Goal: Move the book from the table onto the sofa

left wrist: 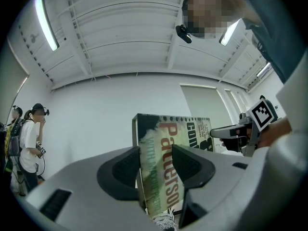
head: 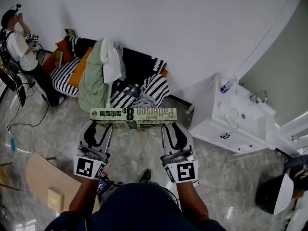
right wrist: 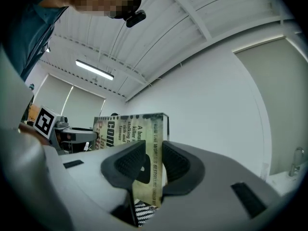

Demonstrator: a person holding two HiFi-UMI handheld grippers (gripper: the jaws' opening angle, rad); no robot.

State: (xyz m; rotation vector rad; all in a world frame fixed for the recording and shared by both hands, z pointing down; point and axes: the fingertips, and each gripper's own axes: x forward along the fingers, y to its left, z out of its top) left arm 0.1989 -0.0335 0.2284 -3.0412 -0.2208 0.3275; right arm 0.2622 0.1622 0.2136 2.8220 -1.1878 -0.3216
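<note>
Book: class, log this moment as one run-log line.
book: held level over floor | left gripper: shut on left end | right gripper: shut on right end | sofa: ahead, not reached

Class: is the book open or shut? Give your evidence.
Shut: the left gripper and right gripper each clamp the book across both covers, pages pressed together, spine upward.

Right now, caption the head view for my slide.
Patterson book held at its ends by left gripper and right gripper, before the striped sofa.
</note>
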